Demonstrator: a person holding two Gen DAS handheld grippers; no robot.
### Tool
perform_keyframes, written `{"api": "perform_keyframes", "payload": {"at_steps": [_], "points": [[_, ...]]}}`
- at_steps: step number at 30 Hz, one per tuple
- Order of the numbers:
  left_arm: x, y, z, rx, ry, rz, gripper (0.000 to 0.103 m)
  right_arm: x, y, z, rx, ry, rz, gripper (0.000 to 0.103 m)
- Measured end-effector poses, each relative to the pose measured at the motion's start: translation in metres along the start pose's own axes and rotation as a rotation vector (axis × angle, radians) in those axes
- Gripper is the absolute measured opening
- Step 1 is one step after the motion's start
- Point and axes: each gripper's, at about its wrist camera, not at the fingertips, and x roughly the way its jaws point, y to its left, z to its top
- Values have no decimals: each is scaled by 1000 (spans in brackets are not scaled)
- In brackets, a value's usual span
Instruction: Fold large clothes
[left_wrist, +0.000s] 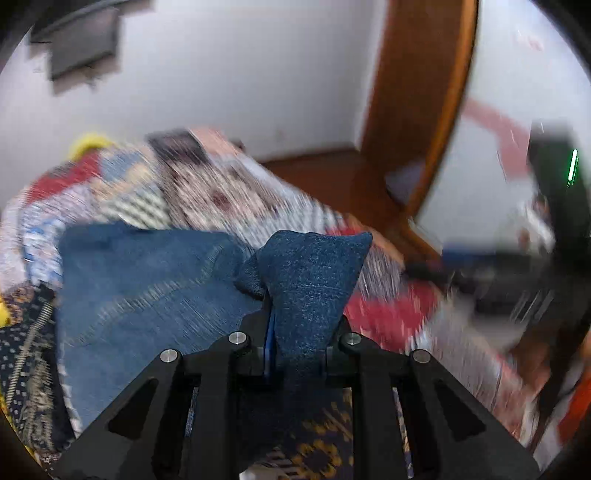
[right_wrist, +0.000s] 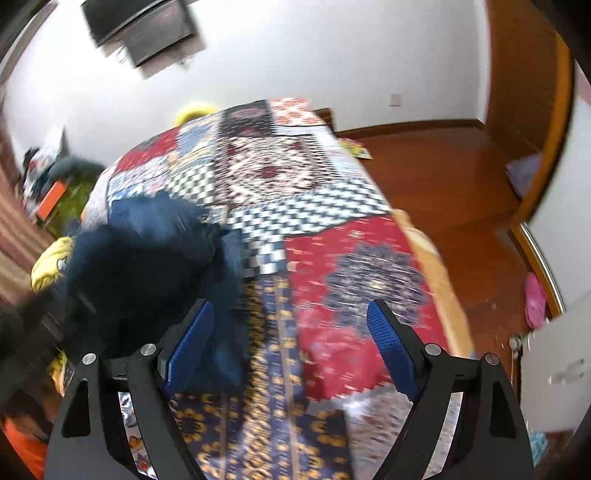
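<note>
a corner of the blue denim garment (left_wrist: 306, 280) is pinched between the clenched fingers of the left gripper (left_wrist: 295, 354), the cloth standing up past the fingertips and the rest of it trailing away ahead and to the left of them, spread over the patchwork quilt (left_wrist: 207, 192). the corner appears to be held this way so that one layer can be carried across the other for a fold. the right gripper (right_wrist: 291, 332) is held released, its blue pads (right_wrist: 192, 343) standing wide apart with nothing between them; only quilt lies beyond its fingertips, while the dark mass of the garment sits beside and beyond the left finger. it seems to be kept free for taking a second edge.
</note>
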Motion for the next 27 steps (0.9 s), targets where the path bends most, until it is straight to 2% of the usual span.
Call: {"api": "perform_keyframes", "payload": {"at_steps": [2,4,11,12,13,15,16,18,21,22,24,25,27], "points": [[16,-7,-15,36,57,14,17,-1,-9,1,9,1,-10,83],[22,-6,-28,31,91,2,17,-6,-15,-5,4,1,-18,83],[-1,-7,-44,86,100,-15,21,-11,-2,-13,-58,1,3,83],[-6,-7,-46,83,108,-32,28,-13,1,-13,-65,-4,12,83],[-8,-11,-46,80,118,-47,43,-15,6,-12,-75,-12,24,83],[-21,-14,-50,65,141,-82,52,-19,15,-11,-92,-25,40,83],[-29,-16,-50,60,134,-79,54,-21,21,-10,-106,-32,51,83],[-45,-13,-47,54,107,-48,59,-23,31,-9,-127,-43,67,83],[-77,4,-42,28,44,48,77,-24,50,-8,-162,-54,92,83],[-83,11,-40,19,28,77,86,-23,55,-8,-171,-55,96,83],[-102,34,-35,-13,-31,177,97,-20,65,-10,-190,-60,101,83],[-105,41,-35,-25,-48,212,101,-16,70,-11,-198,-59,106,83],[-111,64,-34,-66,-65,307,101,-7,78,-12,-204,-48,115,83]]}}
